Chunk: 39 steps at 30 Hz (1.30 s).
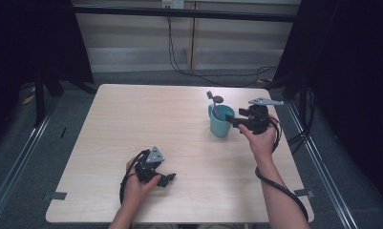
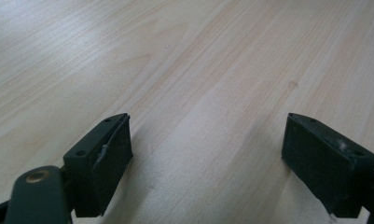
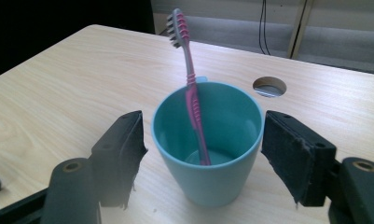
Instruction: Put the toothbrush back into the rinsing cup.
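Brush (image 3: 190, 88) stood in the cup (image 3: 208, 140); we judged the placing done. Our right gripper (image 3: 203, 154) straddled it, released; left gripper (image 2: 208, 154) idle, spread wide.

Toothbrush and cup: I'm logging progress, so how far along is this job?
Done: the toothbrush stands head up inside the teal cup on the table. In hand: the right claw straddles the cup, its pads apart from the wall, gripping nothing. Left to do: probably just drawing that claw clear. The left claw rests open on bare wood.
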Motion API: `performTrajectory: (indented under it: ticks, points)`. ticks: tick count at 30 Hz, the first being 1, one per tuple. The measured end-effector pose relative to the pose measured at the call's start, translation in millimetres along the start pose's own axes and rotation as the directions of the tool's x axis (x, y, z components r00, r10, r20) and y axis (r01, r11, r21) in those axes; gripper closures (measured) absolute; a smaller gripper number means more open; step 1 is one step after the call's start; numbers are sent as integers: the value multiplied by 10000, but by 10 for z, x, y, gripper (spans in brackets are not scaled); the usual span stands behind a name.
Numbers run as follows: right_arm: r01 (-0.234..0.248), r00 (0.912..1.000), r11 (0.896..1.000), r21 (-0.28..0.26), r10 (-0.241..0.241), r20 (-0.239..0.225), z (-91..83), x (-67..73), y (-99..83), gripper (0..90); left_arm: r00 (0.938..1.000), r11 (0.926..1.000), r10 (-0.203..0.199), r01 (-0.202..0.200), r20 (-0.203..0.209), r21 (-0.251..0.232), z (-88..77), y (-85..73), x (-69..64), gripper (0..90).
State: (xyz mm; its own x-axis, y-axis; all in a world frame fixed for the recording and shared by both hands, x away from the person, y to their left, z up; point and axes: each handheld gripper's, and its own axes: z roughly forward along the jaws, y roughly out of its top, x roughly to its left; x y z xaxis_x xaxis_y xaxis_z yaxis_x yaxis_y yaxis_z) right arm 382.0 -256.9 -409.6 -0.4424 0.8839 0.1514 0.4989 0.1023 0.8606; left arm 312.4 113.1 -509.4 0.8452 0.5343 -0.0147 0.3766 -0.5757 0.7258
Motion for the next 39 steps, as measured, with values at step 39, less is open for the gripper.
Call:
performTrajectory:
  ticks: [39]
  points:
    - [457, 9980, 9984, 327, -441, -463, -273, 132, -379, 251, 10000, 10000, -18, 18, 73, -51, 5, -2, 2, 153]
